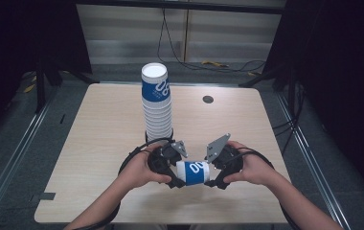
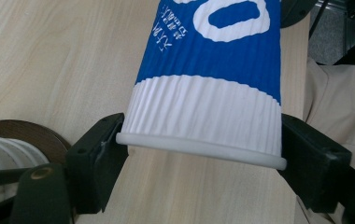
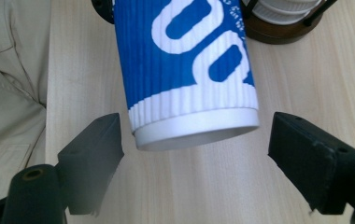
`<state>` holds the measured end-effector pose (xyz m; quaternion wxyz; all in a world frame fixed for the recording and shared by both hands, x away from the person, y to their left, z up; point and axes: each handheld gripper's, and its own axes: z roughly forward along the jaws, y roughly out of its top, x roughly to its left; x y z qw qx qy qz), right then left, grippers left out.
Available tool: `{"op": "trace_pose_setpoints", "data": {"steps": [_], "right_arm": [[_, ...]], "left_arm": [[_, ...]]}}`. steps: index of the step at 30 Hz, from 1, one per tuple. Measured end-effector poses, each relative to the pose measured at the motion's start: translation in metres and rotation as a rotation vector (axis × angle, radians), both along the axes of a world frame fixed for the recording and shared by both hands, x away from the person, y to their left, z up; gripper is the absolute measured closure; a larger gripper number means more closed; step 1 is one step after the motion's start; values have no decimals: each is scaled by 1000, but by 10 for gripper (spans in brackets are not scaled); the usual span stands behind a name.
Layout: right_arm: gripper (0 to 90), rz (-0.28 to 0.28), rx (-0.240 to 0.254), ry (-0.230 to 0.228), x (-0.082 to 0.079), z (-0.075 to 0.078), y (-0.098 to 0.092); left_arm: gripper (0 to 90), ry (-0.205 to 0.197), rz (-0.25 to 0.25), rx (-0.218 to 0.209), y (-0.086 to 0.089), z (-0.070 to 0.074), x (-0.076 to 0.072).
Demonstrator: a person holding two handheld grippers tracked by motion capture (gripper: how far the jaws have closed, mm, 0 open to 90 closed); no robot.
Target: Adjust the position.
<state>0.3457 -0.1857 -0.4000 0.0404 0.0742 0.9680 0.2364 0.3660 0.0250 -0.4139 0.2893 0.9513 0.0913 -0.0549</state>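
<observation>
Cup (image 1: 193, 172): ribbed paper, blue band with large white numerals and small white lettering, plain white ribbed band and white rim at one end. Stack of cups (image 1: 156, 103): same blue-and-white pattern on the topmost, white ribbed rims below, on a dark brown base. Left claw (image 1: 176, 176) and right claw (image 1: 212, 178): black, with grey plates. Worktop (image 1: 108, 124): pale wood grain. Sleeve (image 3: 7, 70): beige.

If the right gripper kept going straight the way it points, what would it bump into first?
Most likely the base end of the blue-and-white paper cup, lying just beyond the right gripper's open jaws; the left gripper clamps its rim end.
</observation>
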Motion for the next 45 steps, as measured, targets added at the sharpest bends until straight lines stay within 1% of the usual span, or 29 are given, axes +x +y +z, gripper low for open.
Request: {"op": "trace_pose_setpoints", "data": {"steps": [2,3,4,7,8,9,10,11,13,15,17,18,21,22,23,25,28,29,30,31,32,33,34,35,36,37,39,43,45], "right_arm": [[170,3,-6,4,0,-1,2],[169,8,-4,2,0,-1,2],[169,6,-9,10,0,-1,3],[171,12,-37,5,0,-1,7],[178,25,-31,-3,0,-2,8],[183,21,-30,2,0,-2,9],[185,30,-23,-2,1,-2,10],[197,36,-27,0,1,-3,10],[220,34,-38,1,-1,-4,11],[257,50,-32,4,-1,-5,12],[258,54,-48,11,-2,-6,12],[258,71,-51,6,-2,-8,12],[264,78,-58,13,-4,-12,13],[263,75,-62,17,-4,-13,13],[259,79,-62,20,-4,-13,14],[240,69,-56,26,-5,-13,15],[226,64,-51,18,-5,-11,16],[228,71,-41,13,-4,-11,17],[234,55,-42,11,-4,-10,17],[248,63,-31,-2,-3,-11,17],[250,63,-28,-2,-3,-11,17],[277,55,-28,3,-3,-11,17],[281,56,-29,6,-4,-12,17],[283,62,-27,-8,-4,-13,17],[285,63,-19,-10,-4,-14,17],[286,62,-20,-9,-4,-15,16],[286,51,-14,-16,-5,-15,14],[286,34,37,-13,-4,-14,8],[286,32,54,-16,-4,-13,6]], "left_arm": [[211,7,3,7,0,-1,0],[211,4,-4,21,-1,-1,0],[211,1,-5,24,-1,-1,0],[210,4,-11,19,-2,-2,-1],[210,4,-13,18,-3,-2,-1],[210,5,-16,19,-3,-2,-2],[209,7,-5,10,-4,-2,-3],[209,3,-20,15,-4,-1,-2],[208,2,-20,11,-4,-1,-2],[207,3,-21,10,-4,0,-2],[207,15,-19,-6,-3,-1,-3],[207,12,-21,-6,-3,0,-3],[206,11,-26,-5,-4,0,-4],[206,8,-29,4,-5,0,-5],[206,-4,-48,20,-5,0,-4],[206,5,-38,22,-5,-1,-4],[206,7,-28,18,-6,-1,-4],[206,6,-27,15,-6,-1,-4],[206,-1,-39,19,-6,-1,-3],[206,0,-29,11,-6,-1,-4],[206,-8,-37,23,-6,-1,-4],[205,-3,-33,25,-6,-1,-4],[205,-7,-33,27,-6,-1,-4],[202,-19,-36,25,-5,-1,-4],[196,-25,-43,22,-5,-1,-4],[188,-24,-30,2,-5,-2,-6],[175,-37,-29,-23,-3,-2,-4],[162,-32,-20,-88,3,-2,-2],[159,-26,-15,-108,5,-1,-2]]}}
